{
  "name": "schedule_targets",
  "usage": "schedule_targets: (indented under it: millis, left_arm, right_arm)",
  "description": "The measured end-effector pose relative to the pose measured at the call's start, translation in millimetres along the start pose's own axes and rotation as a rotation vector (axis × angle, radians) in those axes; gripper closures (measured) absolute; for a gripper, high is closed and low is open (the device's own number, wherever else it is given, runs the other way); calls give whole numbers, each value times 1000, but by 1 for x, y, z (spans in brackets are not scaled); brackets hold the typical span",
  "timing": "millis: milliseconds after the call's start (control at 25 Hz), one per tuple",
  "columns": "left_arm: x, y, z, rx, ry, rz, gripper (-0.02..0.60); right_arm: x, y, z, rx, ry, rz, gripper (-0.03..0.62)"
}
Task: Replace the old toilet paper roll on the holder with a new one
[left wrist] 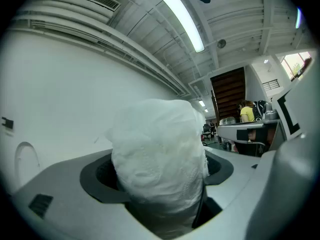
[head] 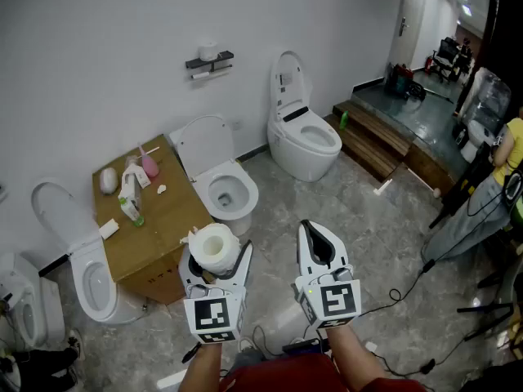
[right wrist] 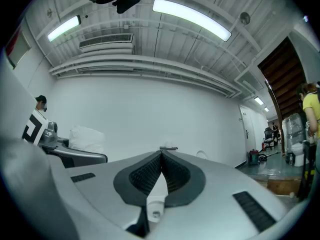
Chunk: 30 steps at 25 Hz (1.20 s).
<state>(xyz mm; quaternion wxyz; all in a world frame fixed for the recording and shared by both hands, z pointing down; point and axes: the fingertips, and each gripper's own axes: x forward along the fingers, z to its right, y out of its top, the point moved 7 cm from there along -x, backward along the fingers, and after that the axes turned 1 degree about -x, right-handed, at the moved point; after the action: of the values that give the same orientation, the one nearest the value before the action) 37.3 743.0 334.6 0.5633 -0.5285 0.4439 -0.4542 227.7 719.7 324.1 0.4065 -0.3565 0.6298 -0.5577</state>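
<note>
Grips a plump, crinkled white toilet paper roll (head: 214,245) in the left claw (head: 216,261) at lower centre of the head view. Spreads those jaws wide, pads pressing the roll's sides, hollow core facing up. Fills most of the left gripper view with that roll, so shows little of what lies ahead there. Probably carries it this way to avoid crushing the soft paper and to leave the core free for sliding onto a bar.

Holds the right claw (head: 315,233) pinched fully together on nothing, just right of the left one and pointing ahead. Likely saves it for lifting off the old roll, which calls for opening first.

Looks past both claws to the dark wall-mounted holder (head: 209,62) at upper centre-left of the head view, well apart from them. Shows a small white roll (head: 209,51) sitting on top of it, seemingly the old one, too small to tell how much paper is left.

Shows, between claws and holder, a brown cardboard worktop (head: 167,219) strewn with bottles and scraps, and just right of it a white toilet (head: 229,190) with raised lid.

Calls for stepping closer before any swap. Judges the task barely begun: new roll in hand, nothing taken off yet.
</note>
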Motion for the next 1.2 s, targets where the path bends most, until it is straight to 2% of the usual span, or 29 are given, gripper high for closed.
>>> schedule_targets:
  millis: [360,680,920,1200]
  left_arm:
    - [7,-4,-40,10,-12,-4,140]
    - [26,-15,-82,-8,-56,-25,140]
    - [58,-27,-87,-28,-85,-44,140]
    - [120,-31,-69,-42,-112,-39,140]
  right_arm:
    - [30,-2,-32,2,-6,4,576]
    - [58,-11,-61,27,-22,-14,576]
    - [75,-19,-48,35,-70,-48,576]
    - [112,-31,-2,18,-87,-46,576]
